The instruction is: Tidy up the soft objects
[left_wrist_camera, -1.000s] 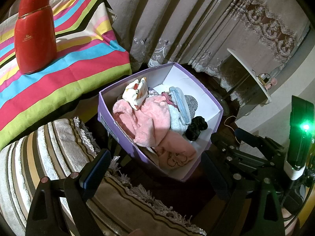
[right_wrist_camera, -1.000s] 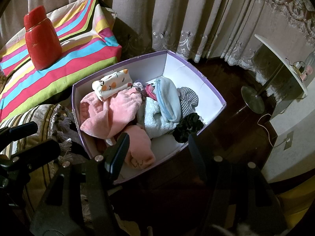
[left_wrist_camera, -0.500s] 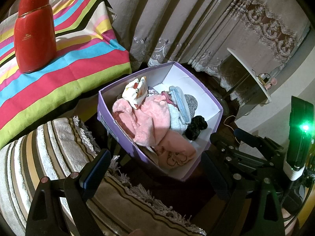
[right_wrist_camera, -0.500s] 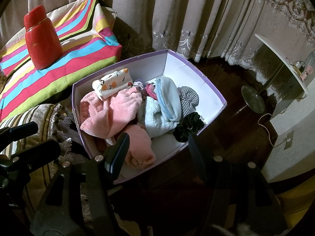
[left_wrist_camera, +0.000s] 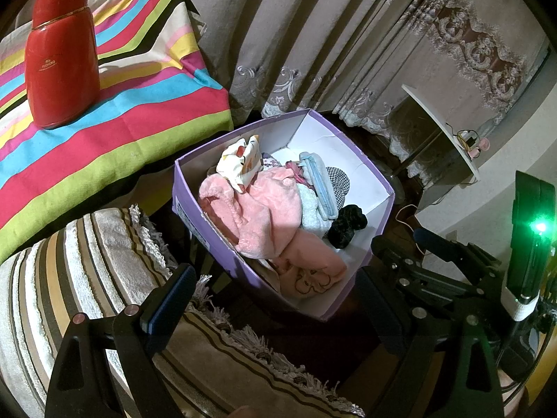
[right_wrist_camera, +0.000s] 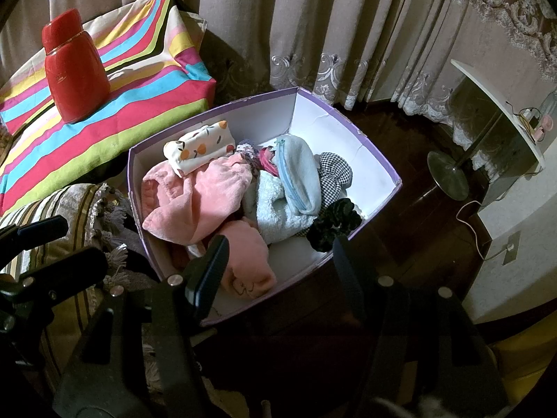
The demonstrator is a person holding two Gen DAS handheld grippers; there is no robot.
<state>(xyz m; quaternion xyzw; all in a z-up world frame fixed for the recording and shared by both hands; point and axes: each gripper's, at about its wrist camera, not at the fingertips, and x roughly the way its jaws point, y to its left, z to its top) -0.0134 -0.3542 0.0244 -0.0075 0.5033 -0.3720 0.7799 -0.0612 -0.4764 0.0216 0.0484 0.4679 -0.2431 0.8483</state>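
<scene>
A purple cardboard box (left_wrist_camera: 188, 191) (right_wrist_camera: 348, 122) with a white inside stands on the dark floor. It holds soft things: a pink fleece garment (left_wrist_camera: 264, 212) (right_wrist_camera: 198, 195), a white printed cloth (left_wrist_camera: 238, 160) (right_wrist_camera: 200, 146), a light blue pouch (left_wrist_camera: 318, 181) (right_wrist_camera: 299, 174), a checked scrunchie (right_wrist_camera: 334, 174) and a black scrunchie (left_wrist_camera: 346, 226) (right_wrist_camera: 332, 226). My left gripper (left_wrist_camera: 271, 299) is open and empty, held above the box's near edge. My right gripper (right_wrist_camera: 278, 271) is open and empty, over the box's near side.
A red flask (left_wrist_camera: 61, 59) (right_wrist_camera: 75, 69) stands on a bright striped cloth (left_wrist_camera: 139, 104) (right_wrist_camera: 149, 80) at the left. A brown striped fringed cushion (left_wrist_camera: 76, 244) lies at the lower left. Curtains (right_wrist_camera: 313, 17) hang behind. A small white stand (right_wrist_camera: 497, 118) is at the right.
</scene>
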